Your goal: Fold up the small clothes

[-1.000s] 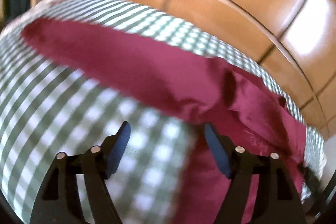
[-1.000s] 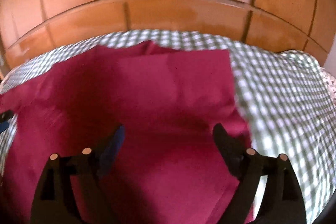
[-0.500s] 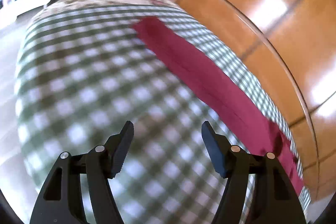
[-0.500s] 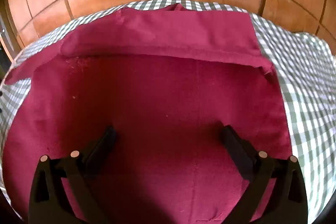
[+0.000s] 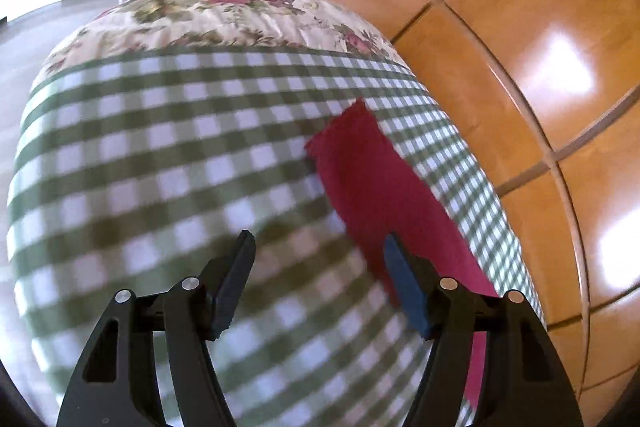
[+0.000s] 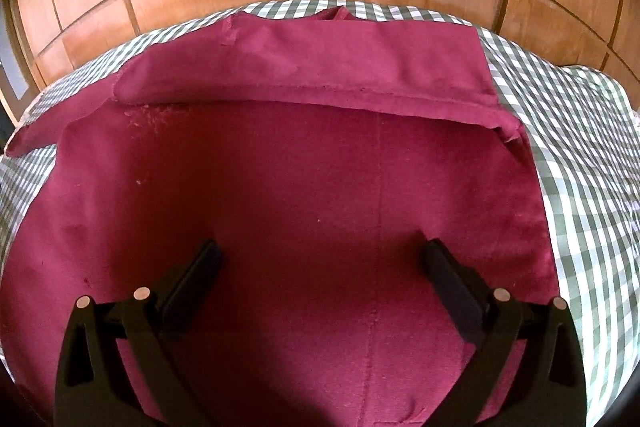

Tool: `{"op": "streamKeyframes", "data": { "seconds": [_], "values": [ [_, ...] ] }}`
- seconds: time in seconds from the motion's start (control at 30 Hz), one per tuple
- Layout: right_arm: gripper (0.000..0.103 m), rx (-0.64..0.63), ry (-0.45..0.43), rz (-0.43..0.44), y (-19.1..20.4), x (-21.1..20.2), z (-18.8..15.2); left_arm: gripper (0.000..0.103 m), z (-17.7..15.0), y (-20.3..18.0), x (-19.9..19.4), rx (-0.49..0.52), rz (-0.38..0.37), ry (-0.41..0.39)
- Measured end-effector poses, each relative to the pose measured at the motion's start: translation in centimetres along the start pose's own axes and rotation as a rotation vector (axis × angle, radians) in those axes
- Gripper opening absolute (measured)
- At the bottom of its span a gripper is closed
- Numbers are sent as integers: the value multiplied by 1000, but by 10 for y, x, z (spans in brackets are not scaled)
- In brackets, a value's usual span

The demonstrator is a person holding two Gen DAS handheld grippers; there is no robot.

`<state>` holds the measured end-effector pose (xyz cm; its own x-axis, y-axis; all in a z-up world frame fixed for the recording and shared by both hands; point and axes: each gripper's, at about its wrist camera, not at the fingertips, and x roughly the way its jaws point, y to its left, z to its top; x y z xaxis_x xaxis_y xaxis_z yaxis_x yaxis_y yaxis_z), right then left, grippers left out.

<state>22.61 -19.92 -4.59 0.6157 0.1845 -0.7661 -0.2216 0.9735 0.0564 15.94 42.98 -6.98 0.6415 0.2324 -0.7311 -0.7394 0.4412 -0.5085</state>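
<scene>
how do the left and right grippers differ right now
The left gripper hovers mostly over the checked cloth, with the red garment only beside its right finger. The right gripper hovers over the middle of the garment. Both are open and hold nothing.

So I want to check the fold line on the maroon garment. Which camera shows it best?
The right wrist view: the maroon garment fills it, its far strip folded over along a clear edge. The left wrist view shows only a blurred narrow end of it on the checked cloth.
</scene>
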Motion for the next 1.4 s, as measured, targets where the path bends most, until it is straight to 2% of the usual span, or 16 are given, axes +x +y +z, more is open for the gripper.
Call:
{"op": "streamKeyframes", "data": {
  "seconds": [0.17,0.23,0.27,0.3,0.4,0.53,0.63,0.83,0.97,1.03,1.1,1.2,1.23,1.27,1.33,1.4],
  "values": [
    [101,-5,0,-9,1,1,0,64,22,-13,31,41,68,-1],
    [101,-8,-1,-16,2,1,-1,37,26,-22,42,113,113,3],
    [101,-11,0,-20,3,2,0,10,27,-25,46,145,120,15],
    [101,-12,0,-23,3,2,0,5,27,-27,49,157,108,32],
    [101,-11,-1,-26,4,2,0,5,21,-42,33,176,46,-11],
    [101,-8,-1,-23,3,2,0,5,-8,-92,-3,247,-148,-6],
    [101,-4,-2,-20,3,2,0,5,-52,-146,-31,327,-327,21],
    [101,6,-7,-7,1,2,0,5,-165,-239,-50,531,-548,154],
    [101,12,-8,3,0,1,0,6,-245,-270,-40,691,-556,262],
    [101,17,-9,10,-1,1,0,20,-276,-274,-33,764,-529,315],
    [101,20,-10,16,-3,1,1,61,-291,-268,-35,795,-509,335],
    [101,27,-6,30,-4,-1,3,64,-289,-246,-46,800,-510,301],
    [97,31,-8,30,-5,-4,5,64,-289,-239,-48,793,-501,289],
    [85,38,-17,40,-5,-7,8,64,-283,-230,-50,777,-490,276],
    [72,66,-33,112,-2,-15,19,64,-269,-208,-58,743,-447,234],
    [67,93,-29,218,9,-18,34,64,-256,-191,-58,711,-378,192]
  ]
}}
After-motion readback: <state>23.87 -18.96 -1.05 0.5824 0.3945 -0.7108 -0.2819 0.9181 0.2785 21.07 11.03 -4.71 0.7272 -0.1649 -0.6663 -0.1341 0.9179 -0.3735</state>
